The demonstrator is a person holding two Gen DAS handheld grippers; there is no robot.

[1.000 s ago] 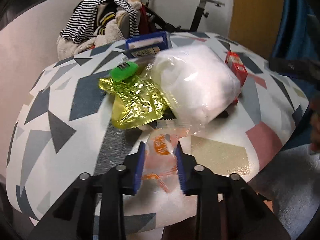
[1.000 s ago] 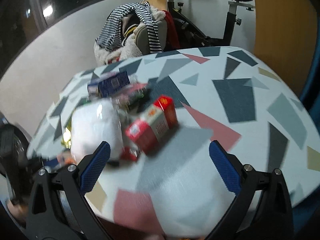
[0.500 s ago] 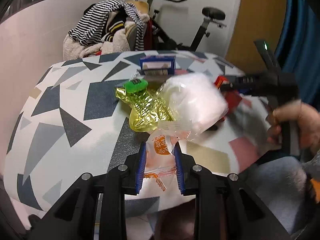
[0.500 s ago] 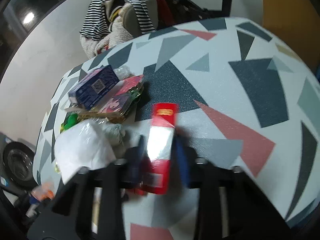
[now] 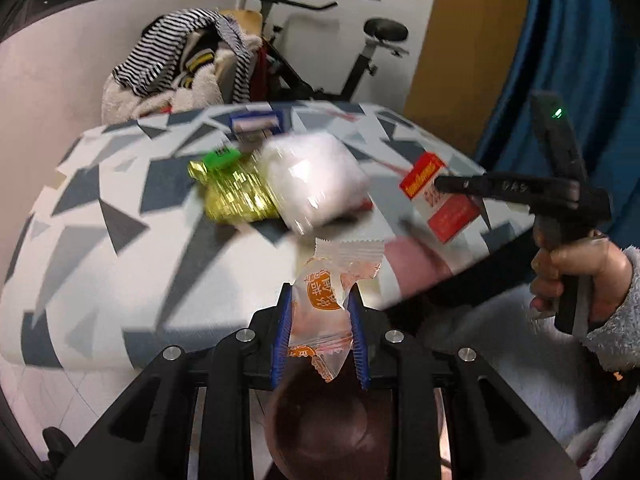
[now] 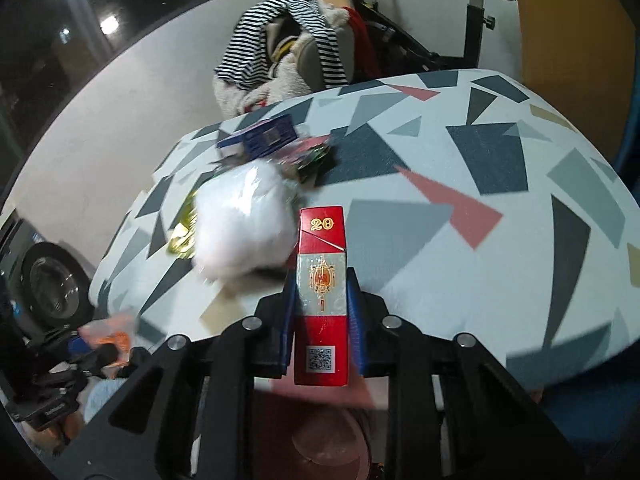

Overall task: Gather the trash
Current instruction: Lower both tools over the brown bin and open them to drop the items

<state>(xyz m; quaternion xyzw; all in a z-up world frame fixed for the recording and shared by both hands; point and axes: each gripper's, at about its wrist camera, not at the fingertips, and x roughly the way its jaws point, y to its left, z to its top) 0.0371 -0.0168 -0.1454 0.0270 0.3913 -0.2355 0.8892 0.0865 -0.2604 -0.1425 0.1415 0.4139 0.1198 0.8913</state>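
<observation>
Orange-printed wrapper (image 5: 326,312) is sitting clamped in the left gripper (image 5: 320,334), off the table (image 5: 120,264); the right gripper (image 6: 322,320) is pinching a red box (image 6: 322,292). Both are likely heading binward; next, releasing over the brown bin (image 5: 316,420) below.

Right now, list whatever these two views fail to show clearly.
- Round dark-red container, left wrist view: gripper frame covers its rim, so contents and depth are hidden.
- Blue printed box, right wrist view: motion blur makes its label unreadable.
- Clear orange-printed wrapper in the left gripper: its lower end is hidden behind the fingers.
- Red-and-silver carton in the right gripper: underside unseen.
</observation>
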